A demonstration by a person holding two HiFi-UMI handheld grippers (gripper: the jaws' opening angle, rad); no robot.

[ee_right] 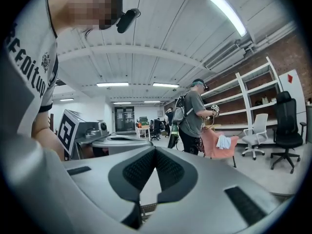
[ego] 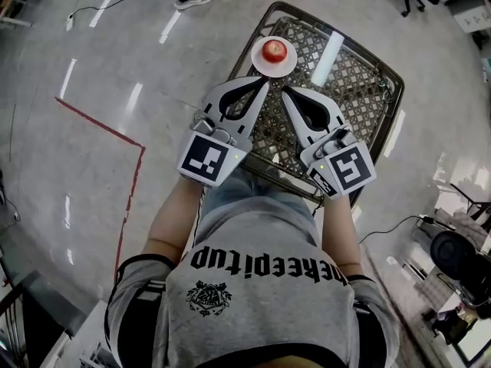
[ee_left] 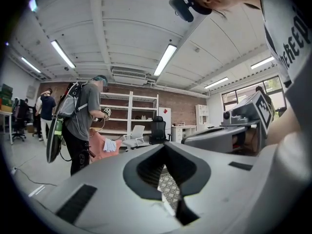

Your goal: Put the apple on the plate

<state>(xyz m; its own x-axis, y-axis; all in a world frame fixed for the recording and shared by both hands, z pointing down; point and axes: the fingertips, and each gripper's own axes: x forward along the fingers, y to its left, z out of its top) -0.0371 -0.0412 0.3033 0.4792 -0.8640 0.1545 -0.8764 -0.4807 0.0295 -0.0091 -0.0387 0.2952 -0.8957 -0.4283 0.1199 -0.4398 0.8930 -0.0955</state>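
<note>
A red apple (ego: 274, 50) sits on a small white plate (ego: 261, 66) at the far left end of a dark metal mesh table (ego: 360, 90) in the head view. My left gripper (ego: 265, 83) hovers just short of the plate, its jaws together with nothing between them. Beside it, my right gripper (ego: 285, 93) is also shut and empty, over the mesh. Both point nearly level across the room. In the left gripper view the left gripper (ee_left: 165, 145) is shut, with a bit of mesh showing below. The right gripper (ee_right: 155, 149) is likewise shut in its own view.
A bright white strip (ego: 327, 58) lies on the tabletop to the right of the plate. Red tape (ego: 100, 125) marks the glossy floor at left. A person with a backpack (ee_left: 80, 121) stands ahead by shelves (ee_left: 129, 113) and office chairs (ee_right: 285, 126).
</note>
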